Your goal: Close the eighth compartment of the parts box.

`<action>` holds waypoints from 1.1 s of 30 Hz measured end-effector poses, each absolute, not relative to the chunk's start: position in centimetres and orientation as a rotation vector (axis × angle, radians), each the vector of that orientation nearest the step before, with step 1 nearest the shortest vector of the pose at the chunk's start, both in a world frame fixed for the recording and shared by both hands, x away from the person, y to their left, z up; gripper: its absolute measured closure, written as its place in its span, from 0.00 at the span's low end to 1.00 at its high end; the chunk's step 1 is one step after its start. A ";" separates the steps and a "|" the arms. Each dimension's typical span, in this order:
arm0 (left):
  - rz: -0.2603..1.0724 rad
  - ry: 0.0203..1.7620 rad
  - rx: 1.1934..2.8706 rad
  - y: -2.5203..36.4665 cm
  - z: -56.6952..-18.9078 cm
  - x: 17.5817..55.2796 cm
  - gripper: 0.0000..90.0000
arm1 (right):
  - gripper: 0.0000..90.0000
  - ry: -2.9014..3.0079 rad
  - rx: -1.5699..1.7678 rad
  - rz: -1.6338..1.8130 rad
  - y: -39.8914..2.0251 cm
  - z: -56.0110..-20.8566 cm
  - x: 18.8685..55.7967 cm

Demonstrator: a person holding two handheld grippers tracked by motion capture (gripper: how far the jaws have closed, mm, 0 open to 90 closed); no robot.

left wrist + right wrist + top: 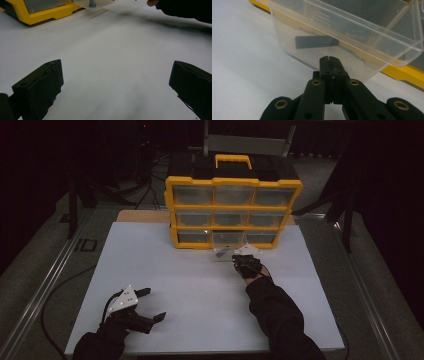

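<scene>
The surface (200, 290) under the fingers looks like smooth, matt white sheet with a faint sheen. The right gripper (329, 60) has matt black plastic fingers, pressed together, with brass-coloured rivets in their links. Just beyond their tips, the drawer (352, 37) is clear, glossy plastic; a matt dark grey block (315, 42) lies inside it. The cabinet (232, 212) has a glossy yellow plastic frame. The left gripper (147, 305) has matt black fingers, set apart, and carries a dull grey plate.

High view: overhead from near side, facing far, covers whole bench (150, 270). Left gripper view: low, skims bench toward yellow organizer (37, 12). Right gripper view: close-up on clear drawer (352, 32); all share organizer.
</scene>
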State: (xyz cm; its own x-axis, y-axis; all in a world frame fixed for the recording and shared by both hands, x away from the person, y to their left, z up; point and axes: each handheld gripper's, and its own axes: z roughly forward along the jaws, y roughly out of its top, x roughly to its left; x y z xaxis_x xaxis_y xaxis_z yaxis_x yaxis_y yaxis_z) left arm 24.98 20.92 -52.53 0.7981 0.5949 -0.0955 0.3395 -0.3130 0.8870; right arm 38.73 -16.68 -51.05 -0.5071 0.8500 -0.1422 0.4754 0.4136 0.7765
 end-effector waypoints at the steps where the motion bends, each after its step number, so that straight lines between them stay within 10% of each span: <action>1: 0.302 0.703 1.928 20.9 -52.5 25.0 0.00 | 1.00 2.144 1.119 0.931 -16.7 -51.1 38.8; 33: 0.300 0.702 1.929 20.9 -52.5 25.0 0.00 | 1.00 2.122 1.158 0.940 -16.4 -50.8 40.5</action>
